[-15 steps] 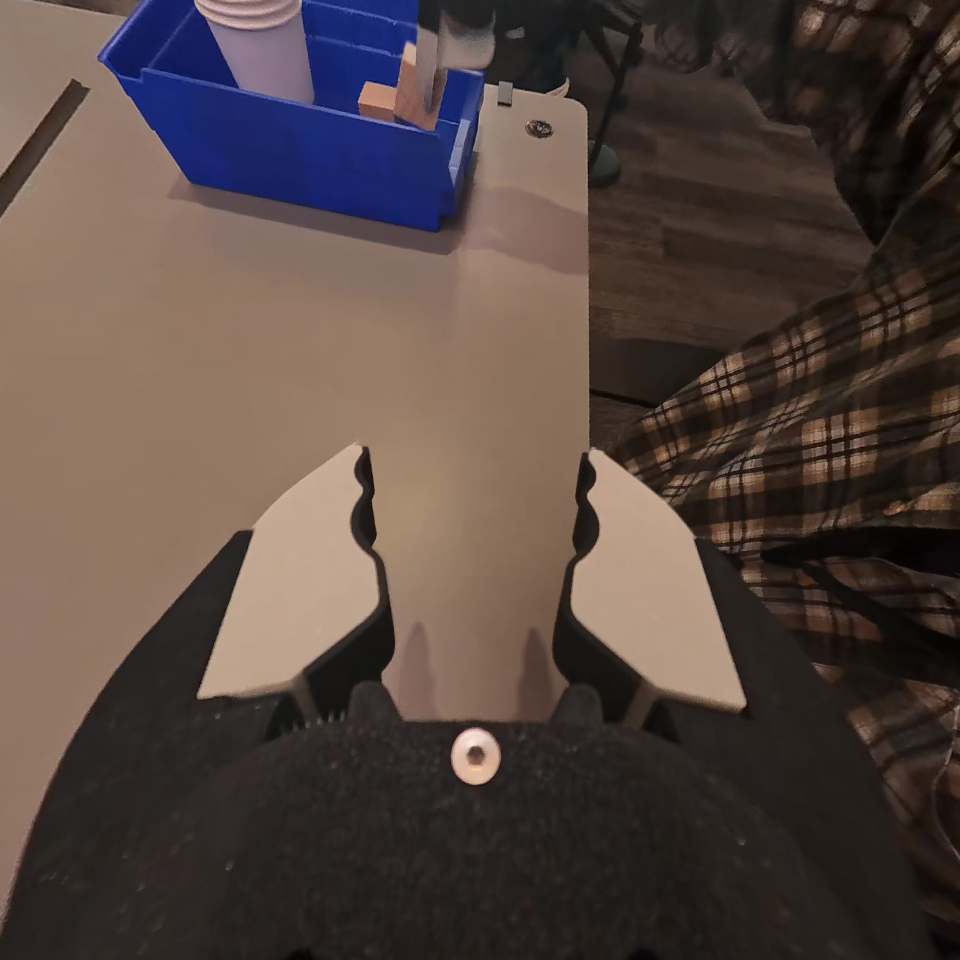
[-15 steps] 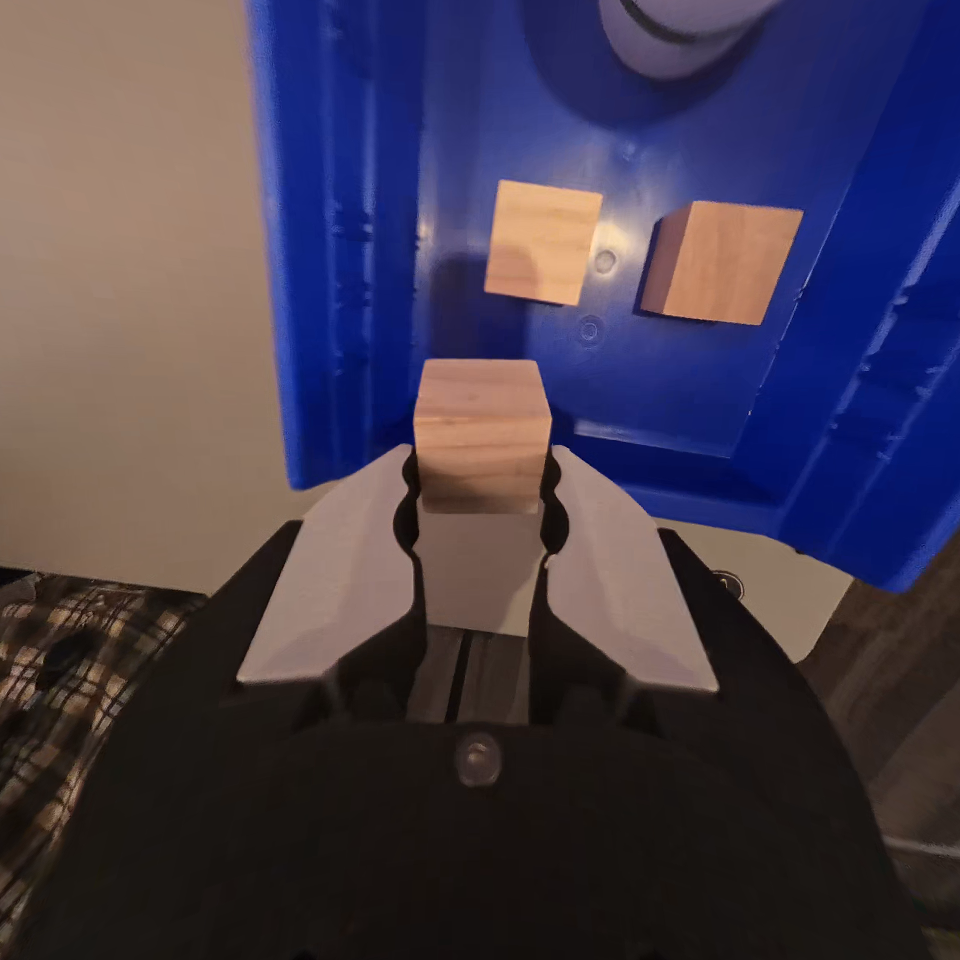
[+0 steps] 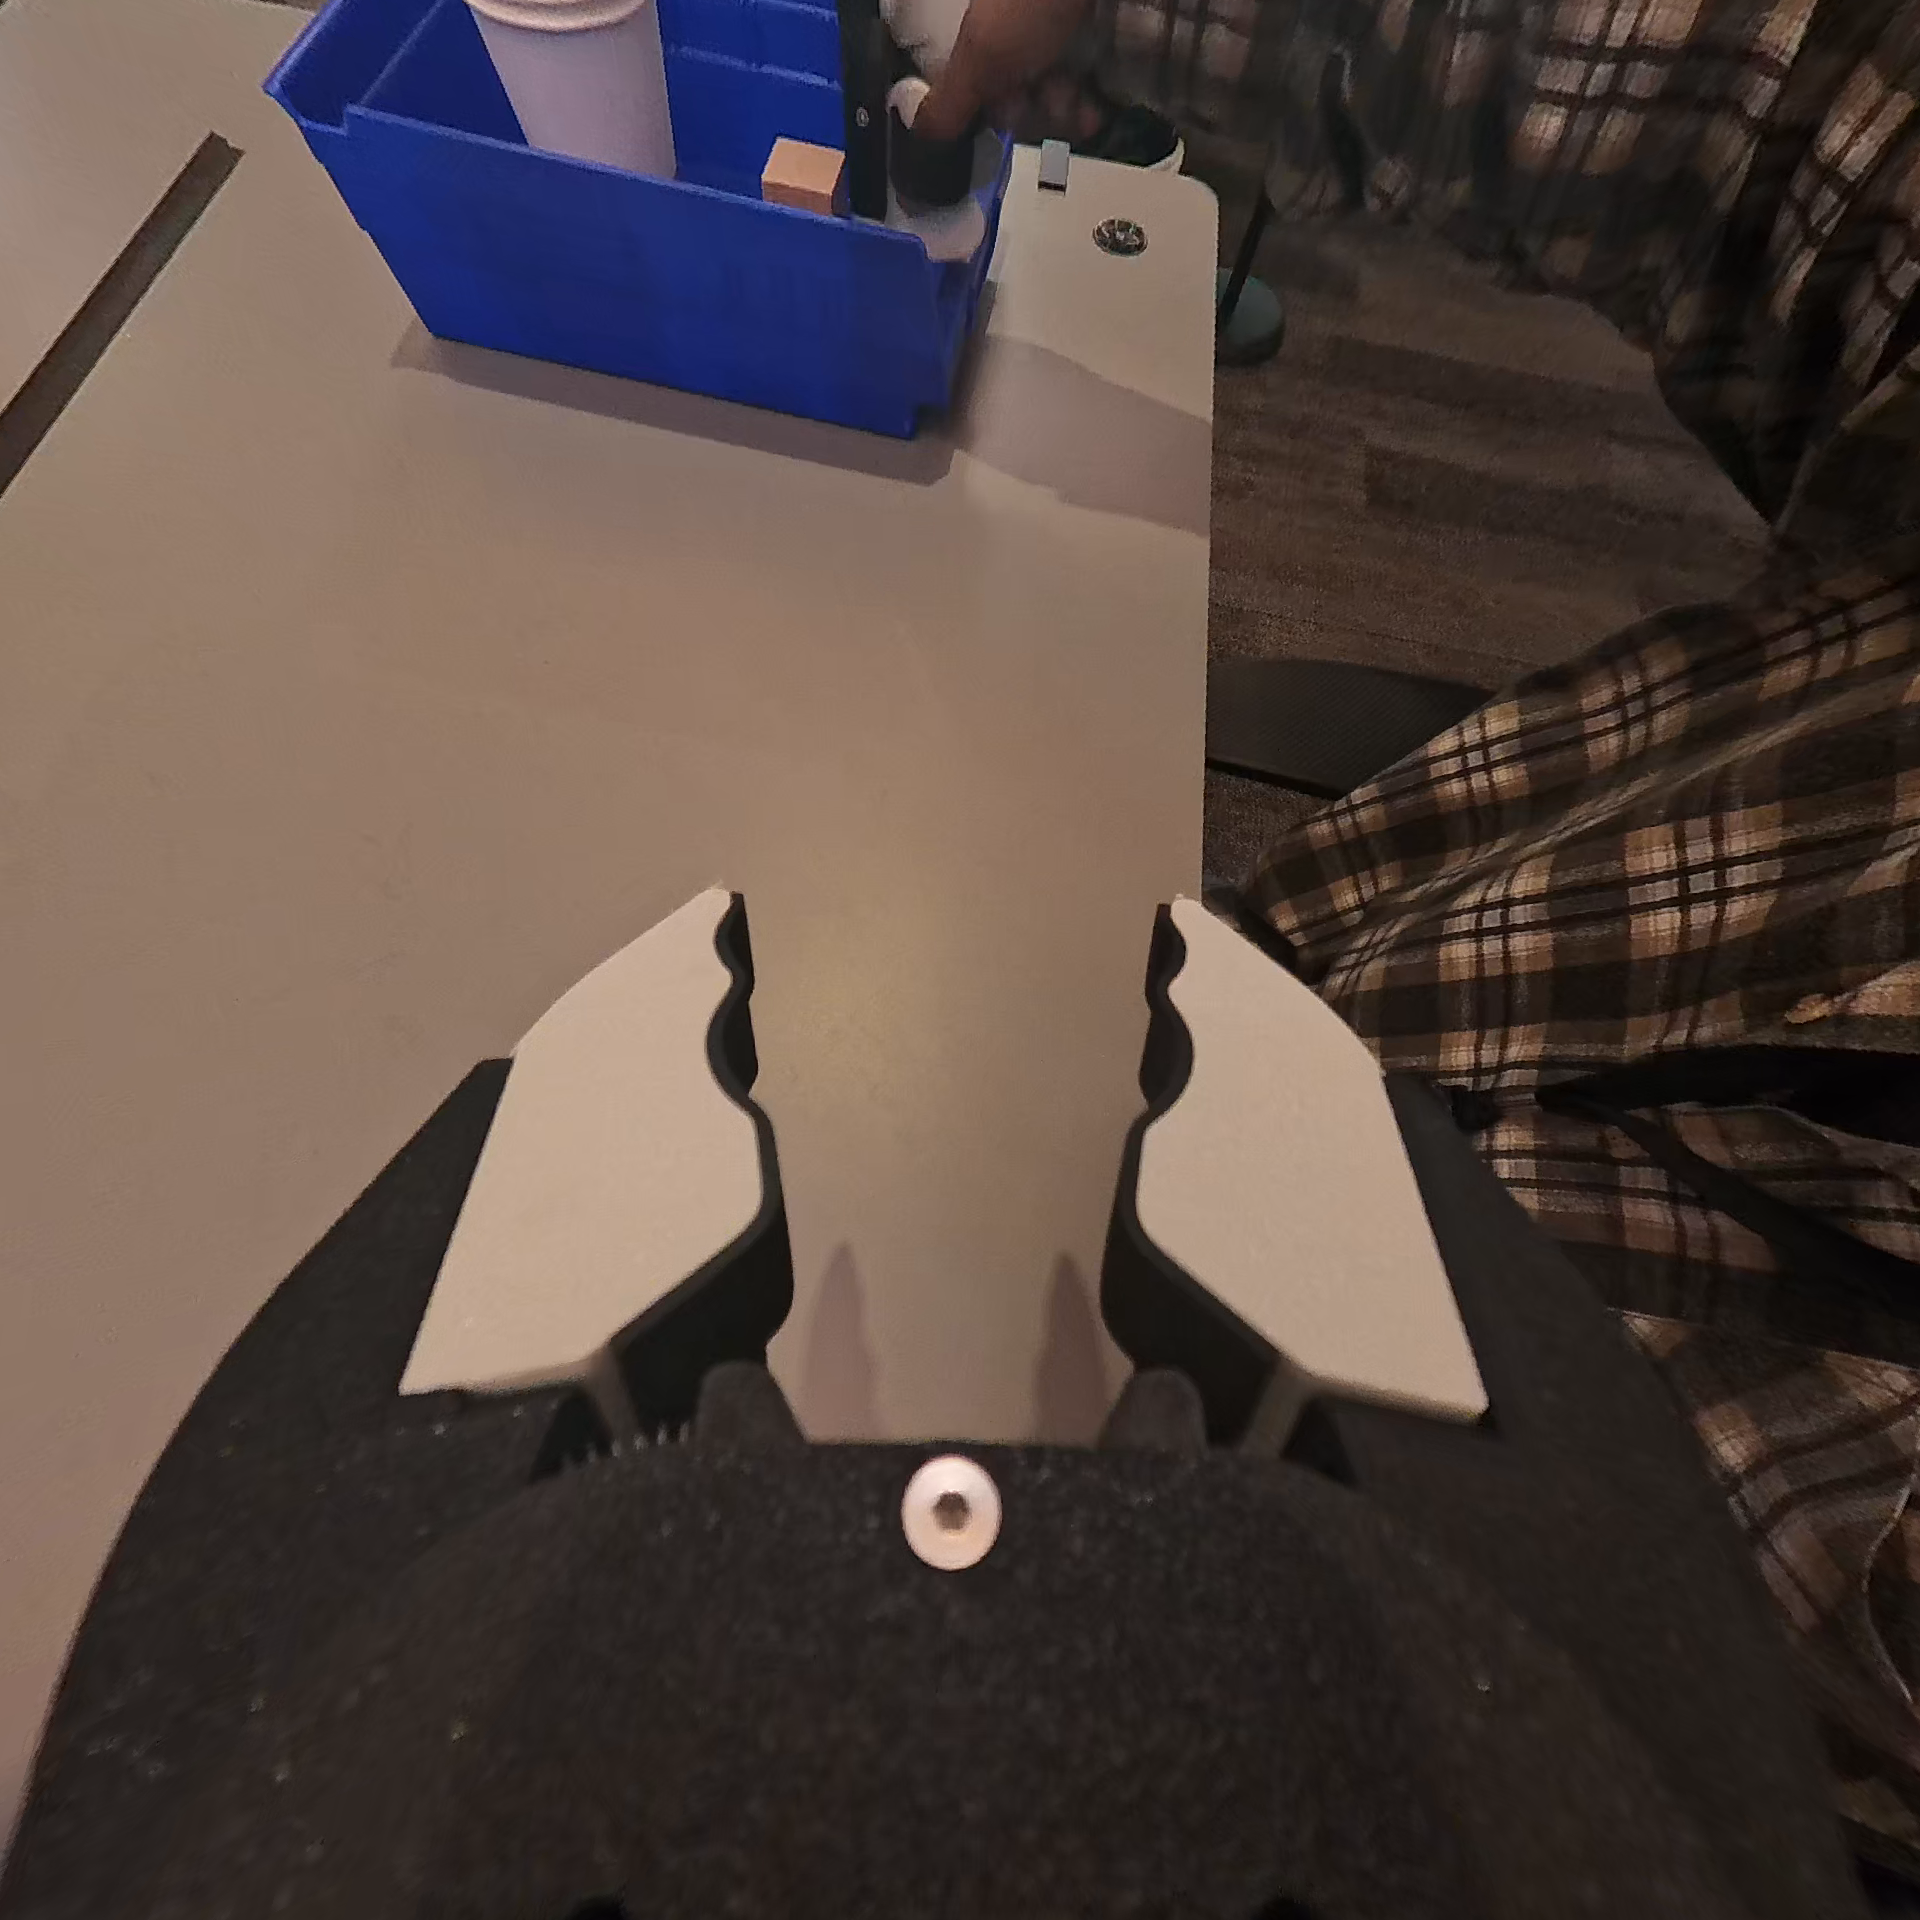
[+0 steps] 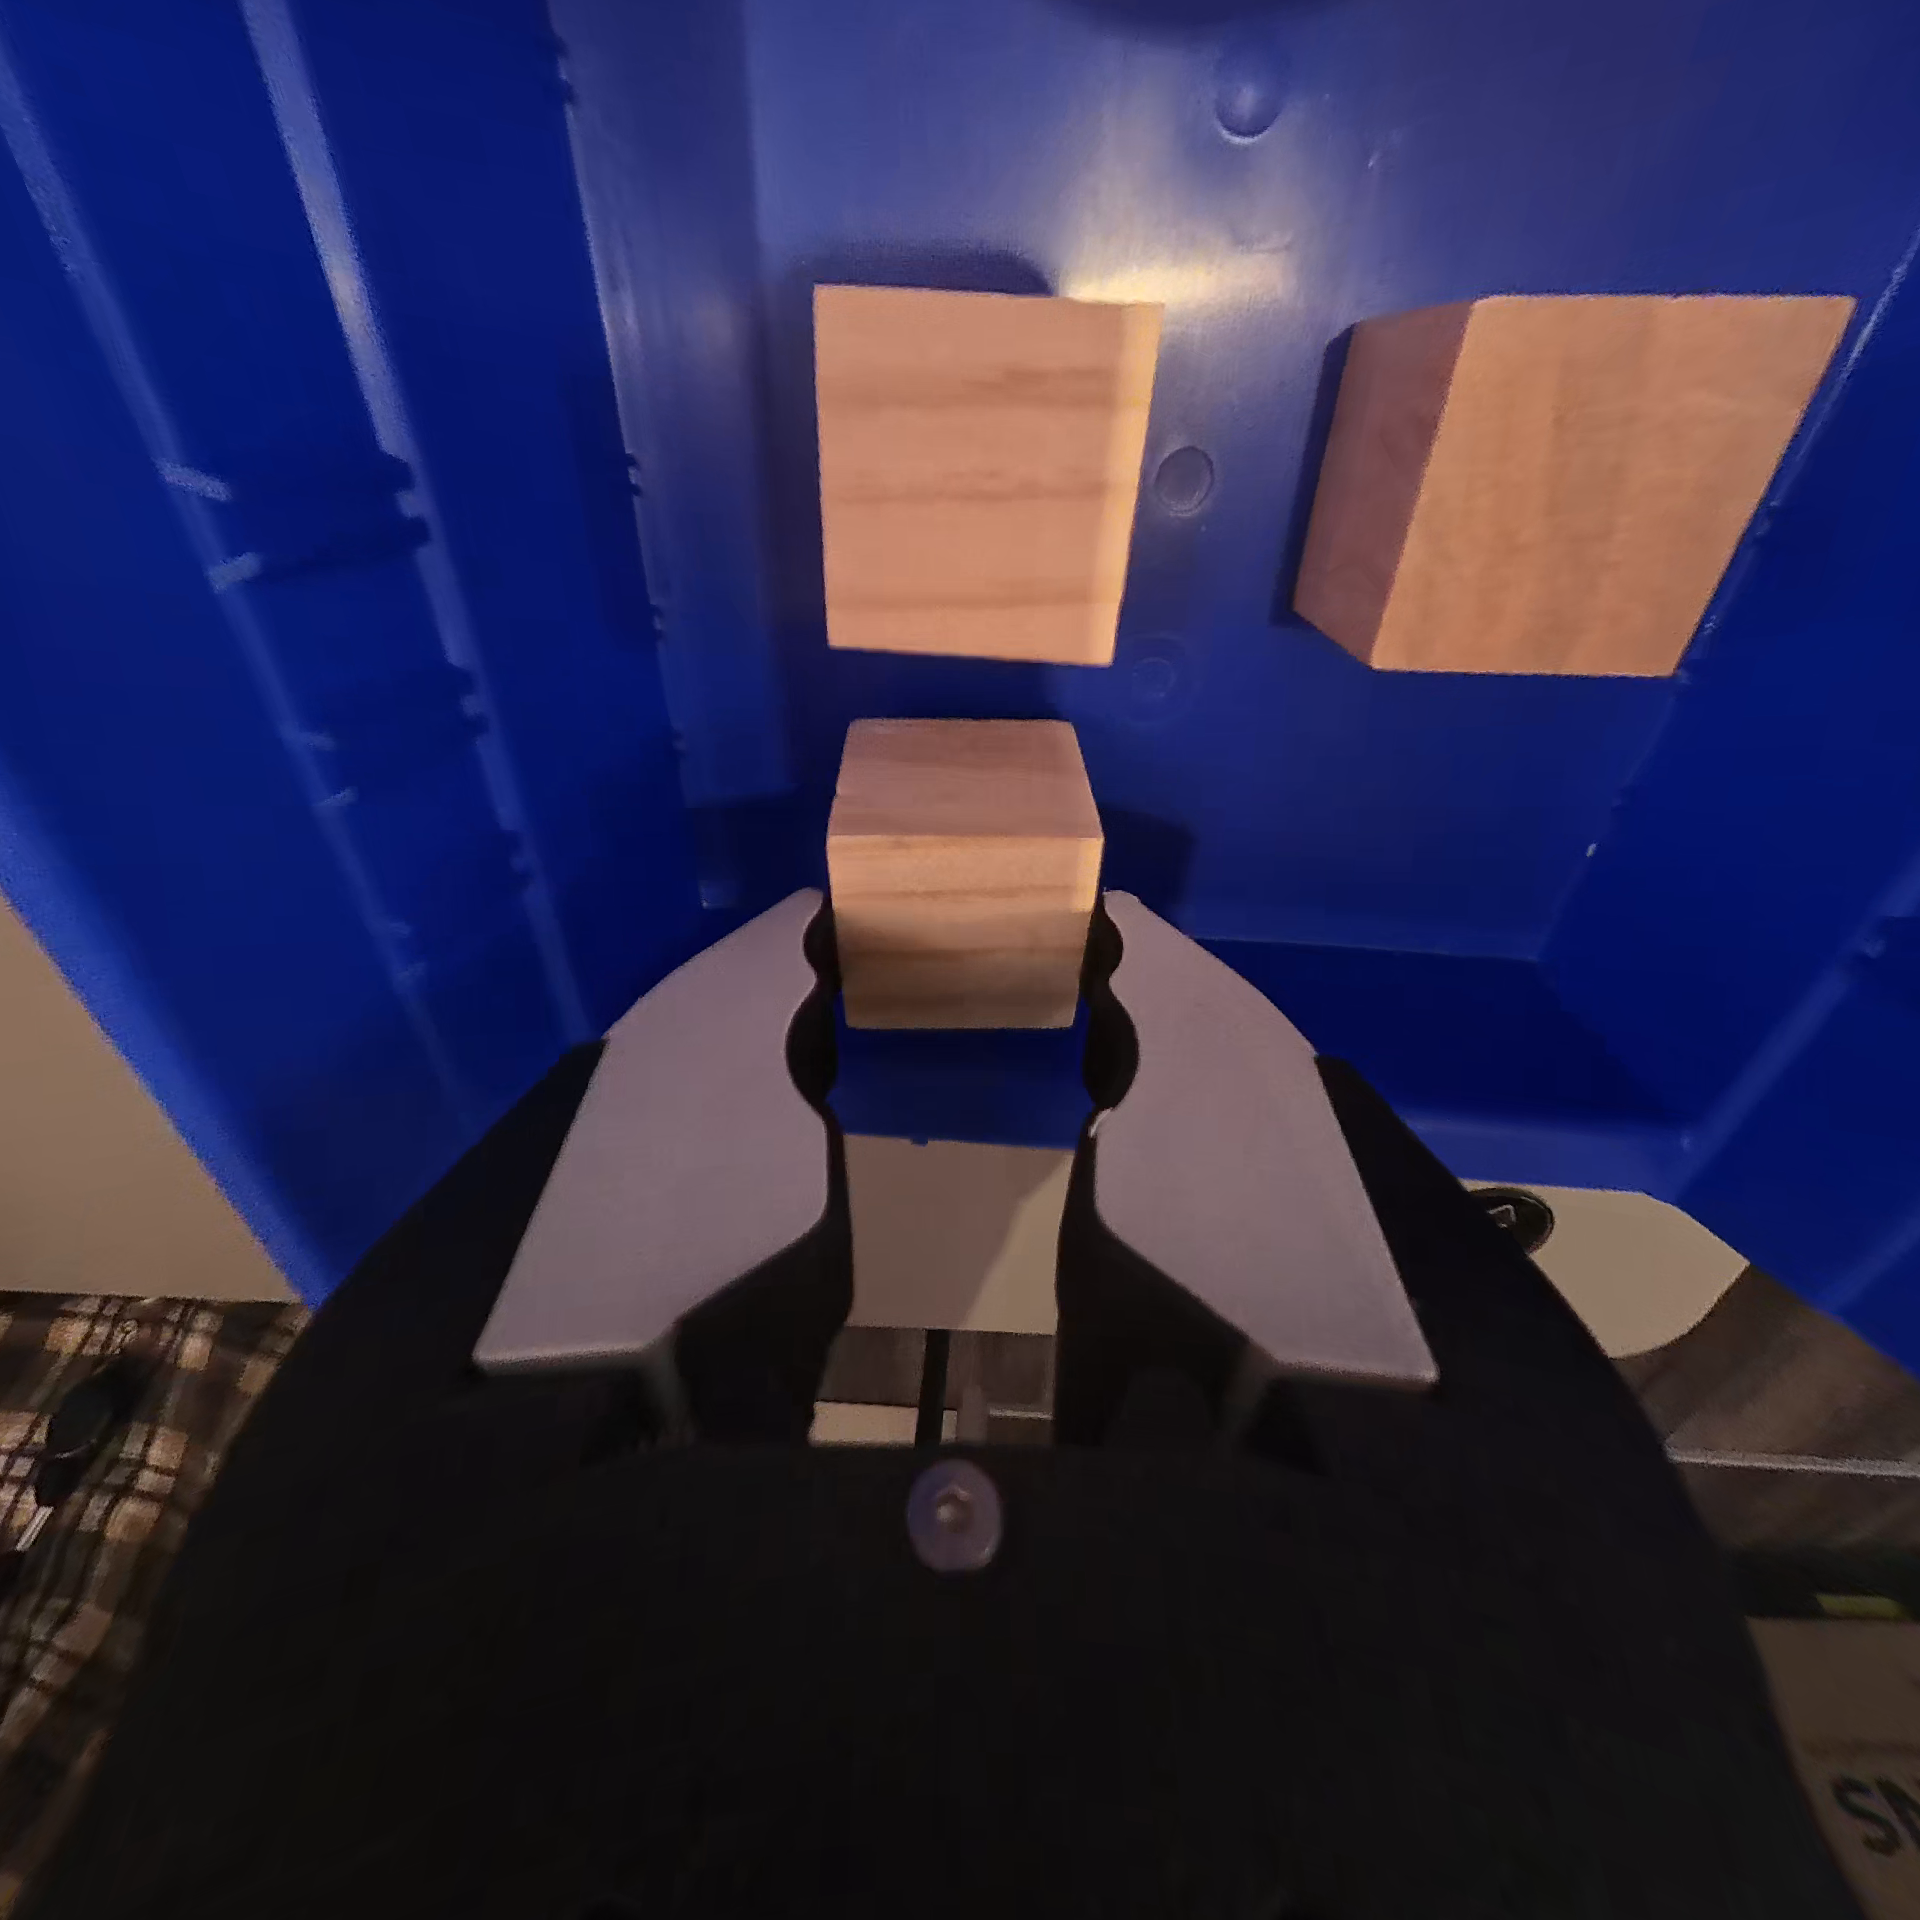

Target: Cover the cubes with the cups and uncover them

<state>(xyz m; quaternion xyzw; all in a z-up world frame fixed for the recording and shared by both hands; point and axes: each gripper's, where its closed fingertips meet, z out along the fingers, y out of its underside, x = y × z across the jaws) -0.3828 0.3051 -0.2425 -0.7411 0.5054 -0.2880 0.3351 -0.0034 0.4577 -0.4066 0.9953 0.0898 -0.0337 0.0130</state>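
Lower into the bin (image 4: 312, 623) than before, the right gripper (image 4: 961, 925) stays clamped on a cube (image 4: 961, 914), light, rigid wood best pinched on flat opposite faces, while the left gripper (image 3: 951, 914) gapes empty.

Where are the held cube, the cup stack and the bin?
held cube (image 4: 964, 914): right wrist view, front face, between the right gripper (image 4: 961, 914) fingers.
cup stack (image 3: 582, 83): left wrist view, side wall of the outer cup.
bin (image 3: 665, 281): left wrist view, near outer wall.
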